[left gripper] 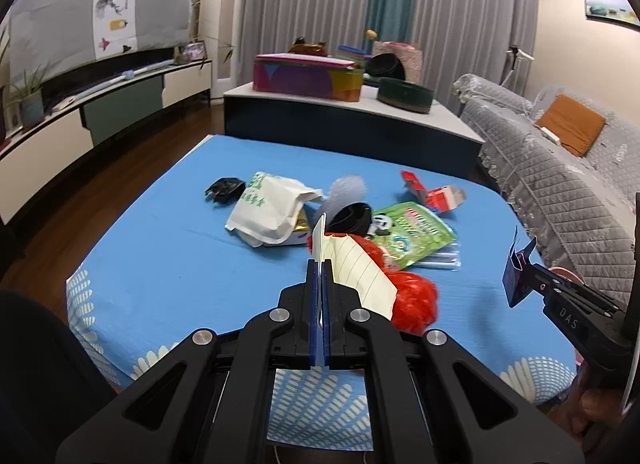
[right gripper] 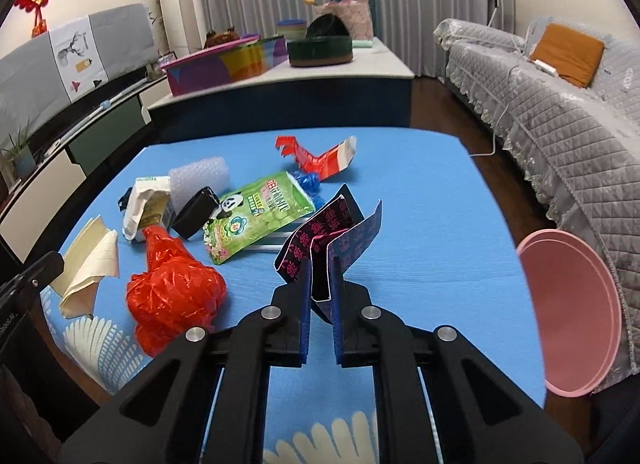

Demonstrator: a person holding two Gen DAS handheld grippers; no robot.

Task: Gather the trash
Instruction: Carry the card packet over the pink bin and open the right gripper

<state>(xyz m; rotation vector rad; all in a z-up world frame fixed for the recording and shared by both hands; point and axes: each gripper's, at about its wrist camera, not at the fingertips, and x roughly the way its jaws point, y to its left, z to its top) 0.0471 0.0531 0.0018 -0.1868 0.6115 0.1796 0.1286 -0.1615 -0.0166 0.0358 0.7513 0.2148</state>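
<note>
1. We work over a blue-covered surface [right gripper: 432,224] with the trash heaped near its middle; a pink basin [right gripper: 568,316] sits just off its right edge, and we judge it the likely drop point.
2. A red plastic bag [right gripper: 172,296] lies nearest us, and behind it a green panda snack pouch [right gripper: 256,216], a white paper bag [left gripper: 268,208], a black box [right gripper: 196,212], a roll of bubble wrap [right gripper: 200,176] and a torn red carton [right gripper: 320,156], all yet to be collected.
3. Our left gripper [left gripper: 319,264] is fully closed on a lined sheet of paper [left gripper: 356,268], pinched by one edge, the rest flopping right above the red bag.
4. Our right gripper [right gripper: 322,268] is nearly closed, clamping a folded dark blue and pink card wrapper [right gripper: 320,236], held clear of the surface.
5. To do this well, we should keep both pinches firm, carry each piece right over the basin before releasing, and keep the loose paper from snagging the bag.
</note>
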